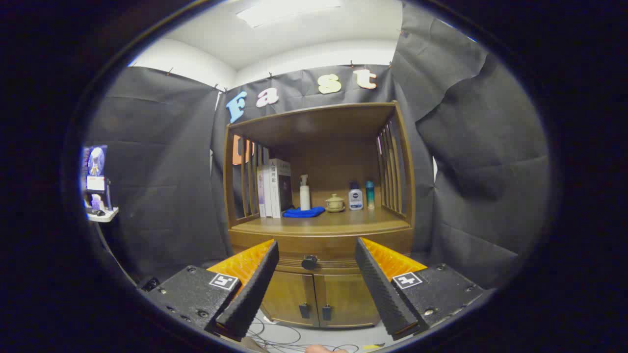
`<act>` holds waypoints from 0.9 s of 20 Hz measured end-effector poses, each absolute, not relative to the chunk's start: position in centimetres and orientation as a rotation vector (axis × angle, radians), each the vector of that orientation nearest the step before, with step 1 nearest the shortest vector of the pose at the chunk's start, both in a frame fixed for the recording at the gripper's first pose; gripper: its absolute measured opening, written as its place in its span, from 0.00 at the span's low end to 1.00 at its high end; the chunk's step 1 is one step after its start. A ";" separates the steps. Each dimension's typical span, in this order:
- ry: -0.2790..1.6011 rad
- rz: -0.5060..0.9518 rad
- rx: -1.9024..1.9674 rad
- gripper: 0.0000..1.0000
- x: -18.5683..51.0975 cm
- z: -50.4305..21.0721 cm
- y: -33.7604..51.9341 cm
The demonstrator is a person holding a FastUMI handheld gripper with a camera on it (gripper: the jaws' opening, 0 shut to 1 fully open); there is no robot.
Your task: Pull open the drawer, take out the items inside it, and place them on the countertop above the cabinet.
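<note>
Even, moderately bright indoor lighting from a rectangular ceiling light panel (289, 11) overhead, which is overexposed to plain white. The flat wooden top board (314, 122) of the brown cabinet shades the recess beneath it, so the rear wall there is dim. Strong fisheye distortion bows the cabinet's slatted wooden side posts (395, 166) outward and curves the draped black cloth wall (162, 171). The centre is sharp; the wide-spread gripper (317, 289) fingers appear slightly soft

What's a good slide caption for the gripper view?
Open gripper lined up ahead of the closed drawer's knob, with books, bottles and a blue cloth on the countertop beyond.
</note>
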State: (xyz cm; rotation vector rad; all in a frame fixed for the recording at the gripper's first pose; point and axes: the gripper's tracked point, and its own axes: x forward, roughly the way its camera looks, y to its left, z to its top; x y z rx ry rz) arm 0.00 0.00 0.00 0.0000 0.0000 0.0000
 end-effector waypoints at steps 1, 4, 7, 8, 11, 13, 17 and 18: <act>-0.003 -0.002 -0.002 0.99 0.0 0.1 -0.1; -0.021 -0.001 0.000 0.99 0.1 0.8 -0.3; -0.027 -0.004 -0.002 0.99 0.8 0.9 -0.1; -0.026 -0.005 -0.002 0.99 1.0 0.9 0.0; -0.003 -0.002 0.002 0.99 1.6 0.1 0.5; 0.000 -0.002 0.003 0.99 2.2 -0.1 0.9; 0.016 -0.014 0.006 0.99 3.9 -1.0 1.3; 0.018 -0.019 0.017 0.99 4.4 -1.1 1.2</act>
